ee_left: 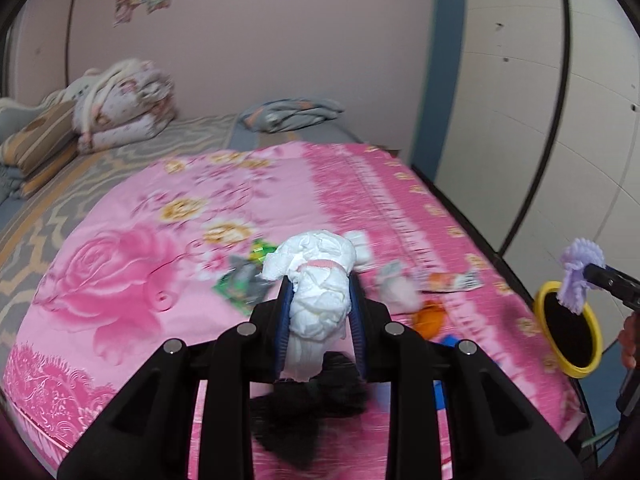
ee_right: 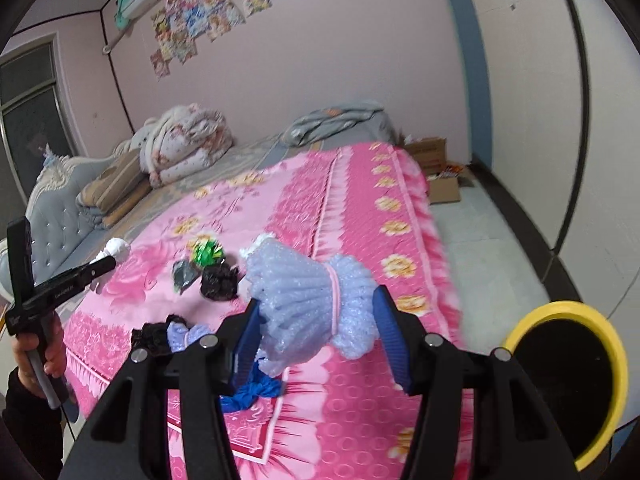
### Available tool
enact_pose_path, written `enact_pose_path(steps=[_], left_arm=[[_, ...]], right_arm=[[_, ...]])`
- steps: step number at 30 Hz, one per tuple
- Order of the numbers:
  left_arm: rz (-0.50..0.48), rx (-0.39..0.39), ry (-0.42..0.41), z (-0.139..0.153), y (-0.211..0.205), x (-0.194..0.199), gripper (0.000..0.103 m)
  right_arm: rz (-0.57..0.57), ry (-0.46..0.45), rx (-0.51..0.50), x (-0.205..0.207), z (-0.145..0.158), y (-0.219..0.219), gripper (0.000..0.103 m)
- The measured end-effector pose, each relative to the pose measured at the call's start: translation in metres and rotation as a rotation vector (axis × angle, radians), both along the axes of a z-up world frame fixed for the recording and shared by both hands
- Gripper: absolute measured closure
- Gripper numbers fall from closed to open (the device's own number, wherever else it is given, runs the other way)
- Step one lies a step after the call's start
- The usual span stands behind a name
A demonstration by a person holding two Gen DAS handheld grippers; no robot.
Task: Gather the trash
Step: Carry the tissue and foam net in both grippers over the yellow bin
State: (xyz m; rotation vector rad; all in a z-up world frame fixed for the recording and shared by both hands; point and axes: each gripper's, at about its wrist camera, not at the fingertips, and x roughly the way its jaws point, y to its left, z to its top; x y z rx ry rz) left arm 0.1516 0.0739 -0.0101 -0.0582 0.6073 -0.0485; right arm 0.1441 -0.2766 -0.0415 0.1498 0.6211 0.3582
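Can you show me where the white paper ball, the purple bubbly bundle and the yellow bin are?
white paper ball (ee_left: 320, 276), left wrist view, its crumpled middle.
purple bubbly bundle (ee_right: 304, 300), right wrist view, its ribbed body.
yellow bin (ee_right: 618, 364), right wrist view, its rim.

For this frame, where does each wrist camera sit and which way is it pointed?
Left wrist: sits on the left gripper, facing across the pink bedspread toward the far wall; its fingers clamp a white paper wad; the right gripper enters at the right edge.
Right wrist: sits on the right gripper, facing along the bed's edge; a lilac foam bundle sits between its fingers; the person's left hand shows.
Shared: bedspread, both bundles, and the yellow-rimmed bin.
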Motion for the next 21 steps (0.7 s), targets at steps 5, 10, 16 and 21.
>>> enact_pose_path(steps=[5, 10, 16, 21], left_arm=[[-0.092, -0.012, -0.026, 0.018, -0.051, -0.003, 0.078], [-0.175, -0.030, -0.045, 0.032, -0.102, -0.002, 0.078], [-0.249, -0.041, -0.044, 0.041, -0.148, 0.007, 0.078], [-0.304, -0.048, -0.037, 0.047, -0.187, 0.020, 0.078]], right_arm=[[-0.061, -0.047, 0.001, -0.015, 0.022, -0.031, 0.052], [-0.130, -0.069, 0.015, -0.022, 0.036, -0.065, 0.052], [-0.223, -0.101, 0.023, -0.030, 0.052, -0.108, 0.052], [-0.301, -0.131, -0.001, -0.036, 0.065, -0.137, 0.052]])
